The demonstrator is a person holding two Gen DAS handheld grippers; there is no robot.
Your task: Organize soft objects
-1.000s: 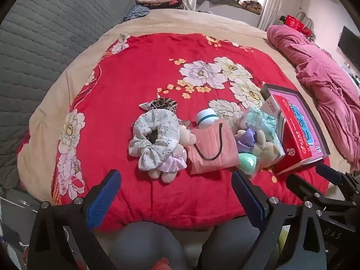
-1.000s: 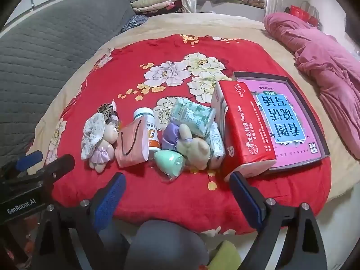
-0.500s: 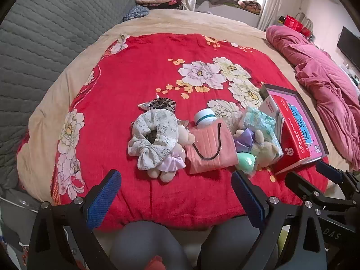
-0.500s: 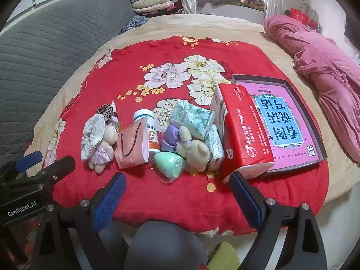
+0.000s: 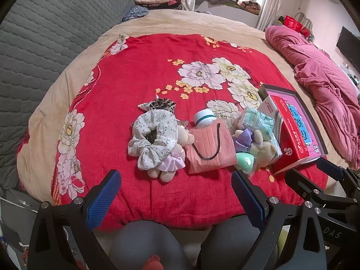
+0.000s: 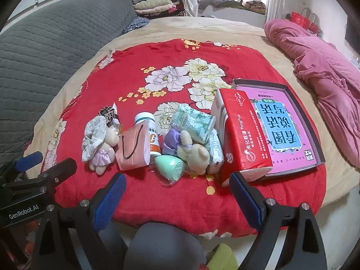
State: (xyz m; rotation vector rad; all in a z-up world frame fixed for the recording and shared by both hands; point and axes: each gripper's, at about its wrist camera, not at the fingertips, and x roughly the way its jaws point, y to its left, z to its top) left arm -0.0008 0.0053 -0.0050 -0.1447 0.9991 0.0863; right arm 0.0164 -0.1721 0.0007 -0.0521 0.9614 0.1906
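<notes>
A cluster of small items lies near the front of the red floral blanket (image 5: pixel 139 72). A white floral scrunchie (image 5: pixel 153 139) rests on a plush doll in a lilac dress (image 5: pixel 168 164), with a leopard scrunchie (image 5: pixel 162 105) behind. Beside them lie a pink pouch (image 5: pixel 209 148), a white bottle (image 6: pixel 149 132), a mint sponge (image 6: pixel 169 164), a beige plush bear (image 6: pixel 193 153), green tissue packs (image 6: pixel 191 122) and a red tissue box (image 6: pixel 243 139). My left gripper (image 5: pixel 175 193) and right gripper (image 6: pixel 177 193) both hover open, short of the items, holding nothing.
A dark tray (image 6: pixel 315 139) holding a pink and blue book (image 6: pixel 281 126) sits at the blanket's right. A pink quilt (image 6: pixel 326 72) is bunched at the far right. A grey quilted headboard (image 5: pixel 45 33) is on the left. A person's grey knees (image 6: pixel 166 245) show below.
Both grippers have risen and tilted very slightly, so the scene sits a little lower in view. Nothing on the bed has moved.
</notes>
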